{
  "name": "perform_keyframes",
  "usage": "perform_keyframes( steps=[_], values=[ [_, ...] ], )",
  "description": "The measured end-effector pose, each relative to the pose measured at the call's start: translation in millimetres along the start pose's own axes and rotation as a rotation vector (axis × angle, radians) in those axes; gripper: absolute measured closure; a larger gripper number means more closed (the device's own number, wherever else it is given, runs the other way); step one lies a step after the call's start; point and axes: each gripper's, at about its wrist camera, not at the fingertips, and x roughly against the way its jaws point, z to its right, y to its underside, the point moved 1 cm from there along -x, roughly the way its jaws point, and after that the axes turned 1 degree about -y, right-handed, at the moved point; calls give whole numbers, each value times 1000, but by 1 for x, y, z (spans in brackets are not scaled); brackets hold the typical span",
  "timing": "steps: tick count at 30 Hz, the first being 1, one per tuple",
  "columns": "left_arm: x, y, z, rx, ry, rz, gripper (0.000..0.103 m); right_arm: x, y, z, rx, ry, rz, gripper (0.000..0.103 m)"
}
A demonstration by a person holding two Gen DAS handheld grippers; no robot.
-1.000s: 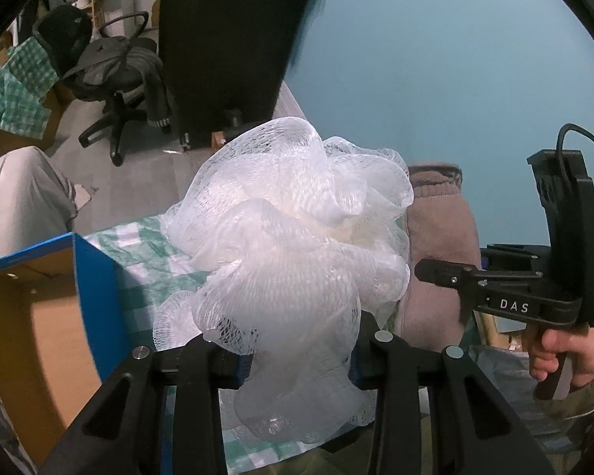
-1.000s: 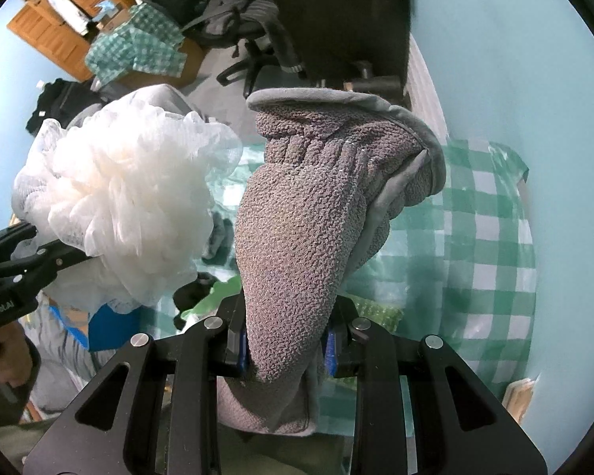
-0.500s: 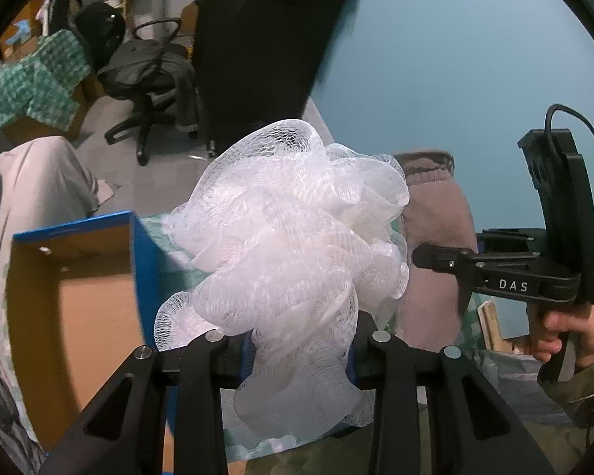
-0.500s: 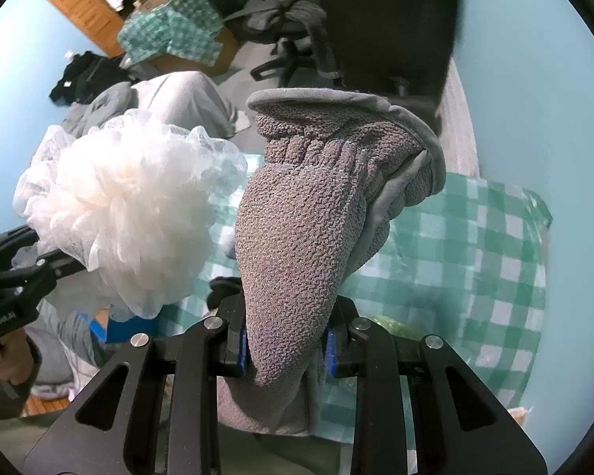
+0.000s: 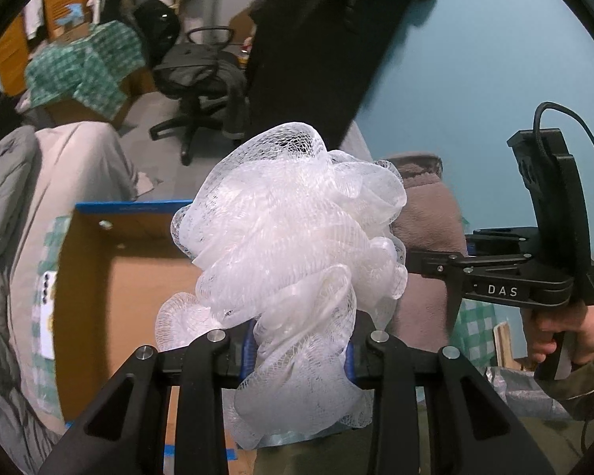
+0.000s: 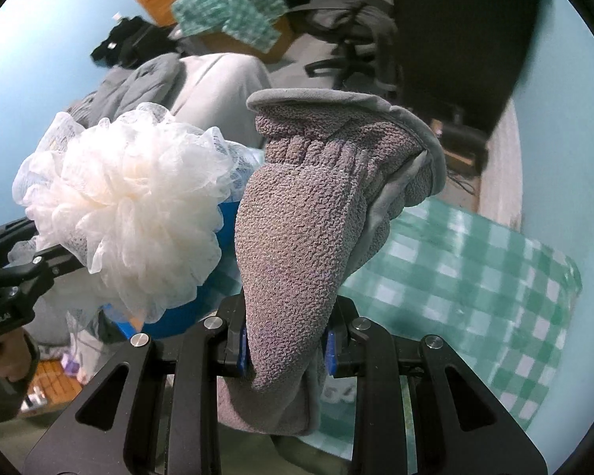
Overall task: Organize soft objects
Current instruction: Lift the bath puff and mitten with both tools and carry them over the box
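Observation:
A white mesh bath pouf (image 5: 297,237) is clamped between the blue pads of my left gripper (image 5: 299,352), which is shut on it. The pouf hangs over an open cardboard box with a blue rim (image 5: 130,206). My right gripper (image 6: 285,346) is shut on a grey textured mitt (image 6: 309,213) that stands upright between its fingers. In the right wrist view the pouf (image 6: 126,213) sits just left of the mitt, above the blue box edge (image 6: 170,320). In the left wrist view the mitt (image 5: 427,213) shows just behind the pouf on the right.
A green checked cloth (image 6: 475,269) covers the table to the right. Grey bedding or cushions (image 5: 59,166) lie left of the box. An office chair (image 5: 198,79) and a dark hanging garment (image 5: 316,39) stand behind, against a teal wall.
Both grippers have carried their loads sideways toward the box. The box fills more of the left wrist view under the pouf, and the checked cloth has slid away to the right.

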Motion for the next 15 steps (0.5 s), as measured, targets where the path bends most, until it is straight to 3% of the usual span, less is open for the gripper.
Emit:
perform_keyframes(
  steps=[15],
  values=[
    [25,27,-64,133,-85,31,71,-38,-30,-68,143,-73,-44,77]
  ],
)
